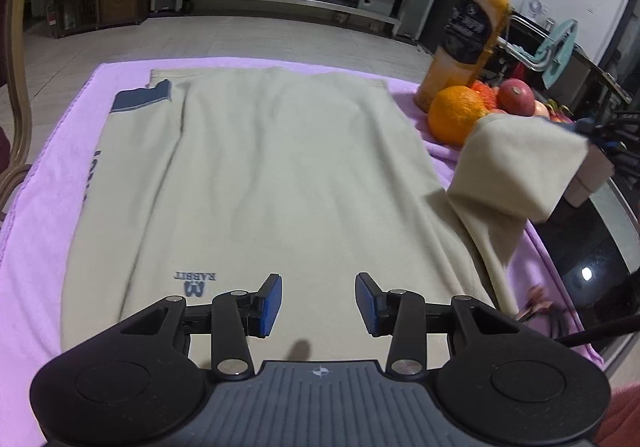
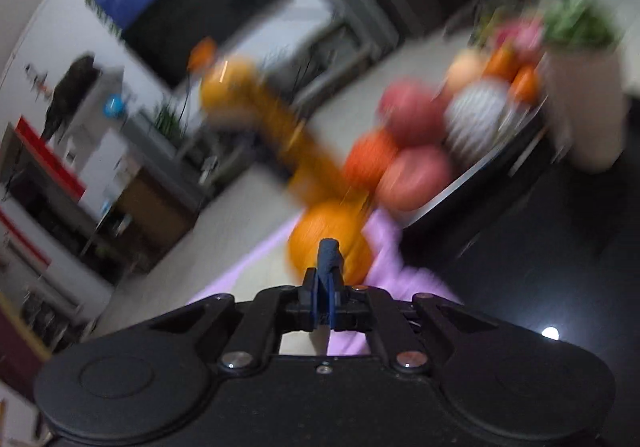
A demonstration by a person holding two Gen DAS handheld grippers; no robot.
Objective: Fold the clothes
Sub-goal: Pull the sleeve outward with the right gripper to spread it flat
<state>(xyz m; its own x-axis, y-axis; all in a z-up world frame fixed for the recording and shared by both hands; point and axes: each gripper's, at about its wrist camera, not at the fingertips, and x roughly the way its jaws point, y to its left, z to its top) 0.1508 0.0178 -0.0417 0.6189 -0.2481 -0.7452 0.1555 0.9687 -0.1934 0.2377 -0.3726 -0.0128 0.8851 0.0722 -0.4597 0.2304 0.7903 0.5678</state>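
Observation:
A beige sweatshirt lies flat on a purple towel, its printed logo nearest me. Its left sleeve is folded in along the body, ending in a navy cuff. My left gripper hovers just over the near end of the shirt, open, with nothing between its blue pads. The right sleeve is lifted off the towel at the right edge. My right gripper is shut on that sleeve's navy cuff, which sticks out between its closed fingers. The right wrist view is blurred.
An orange and a tall orange juice bottle stand at the towel's far right corner, beside a tray of fruit. A white plant pot stands on the glossy black table. A chair back is at left.

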